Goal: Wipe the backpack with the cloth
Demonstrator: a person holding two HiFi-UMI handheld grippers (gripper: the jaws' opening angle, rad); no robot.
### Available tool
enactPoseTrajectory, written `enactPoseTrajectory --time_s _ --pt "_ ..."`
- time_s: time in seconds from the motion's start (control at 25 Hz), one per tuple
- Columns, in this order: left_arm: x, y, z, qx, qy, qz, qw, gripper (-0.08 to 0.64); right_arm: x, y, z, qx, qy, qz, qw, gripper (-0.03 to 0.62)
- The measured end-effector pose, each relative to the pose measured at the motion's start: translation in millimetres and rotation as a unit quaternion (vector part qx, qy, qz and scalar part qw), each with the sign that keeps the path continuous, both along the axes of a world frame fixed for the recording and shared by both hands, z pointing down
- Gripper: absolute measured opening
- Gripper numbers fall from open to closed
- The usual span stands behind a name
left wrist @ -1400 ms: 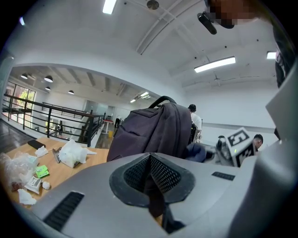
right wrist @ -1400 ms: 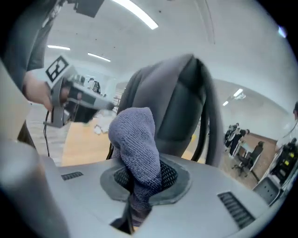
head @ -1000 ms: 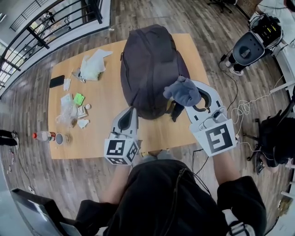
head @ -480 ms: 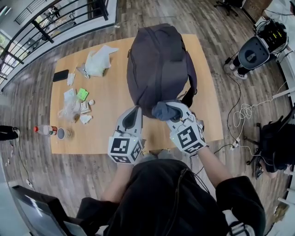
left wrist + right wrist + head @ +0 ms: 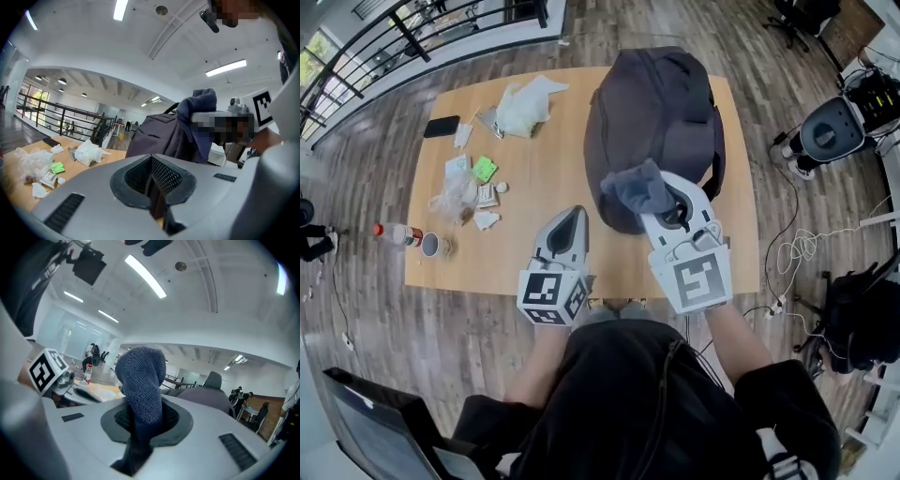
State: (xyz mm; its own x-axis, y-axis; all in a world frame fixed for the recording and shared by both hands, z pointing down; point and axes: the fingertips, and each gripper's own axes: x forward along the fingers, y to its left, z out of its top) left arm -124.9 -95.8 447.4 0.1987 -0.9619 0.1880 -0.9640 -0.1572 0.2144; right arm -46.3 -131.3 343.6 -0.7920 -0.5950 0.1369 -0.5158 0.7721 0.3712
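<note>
A dark grey backpack [image 5: 656, 112] lies on the wooden table [image 5: 534, 244], its near end toward me. My right gripper [image 5: 661, 202] is shut on a blue-grey cloth [image 5: 636, 189], which rests against the backpack's near end. In the right gripper view the cloth [image 5: 140, 380] stands up bunched between the jaws, with the backpack [image 5: 204, 398] behind it. My left gripper [image 5: 571, 217] is shut and holds nothing; it hovers over the table just left of the backpack. The left gripper view shows the backpack [image 5: 157, 136] and the cloth [image 5: 199, 117] ahead to the right.
Left of the backpack lie white plastic bags [image 5: 525, 103], a black phone [image 5: 442, 126], a green packet [image 5: 485, 169] and small wrappers. A bottle [image 5: 394, 232] and a cup [image 5: 431, 246] stand at the table's left front. A wheeled machine [image 5: 830, 136] and cables sit on the floor at right.
The right gripper carried the cloth from beside the backpack's right flank inward and down to its near end. The left gripper stayed near the table's front edge, drifting a little.
</note>
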Motion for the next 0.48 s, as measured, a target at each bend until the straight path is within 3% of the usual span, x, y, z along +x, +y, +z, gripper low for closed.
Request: enactPoseTrajectory --time_s 0.12,0.28,0.44,0.48 --pt "-11 4 4 -0.005 0.003 -0.011 0.9999 0.011 -11 13 39 -0.009 0.057 0.000 0.998 0.049" --pt "-16 10 7 -0.008 0.003 -0.015 0.9998 0.011 -37 19 141 -0.073 0.125 -0.018 0.989 0.049" --pt "-13 14 6 -0.009 -0.001 -0.012 0.9999 0.011 -50 26 195 0.024 0.203 -0.020 0.979 0.049" --pt "-13 16 7 -0.011 -0.001 -0.012 0.9999 0.011 -50 30 209 0.018 0.220 -0.026 0.975 0.049"
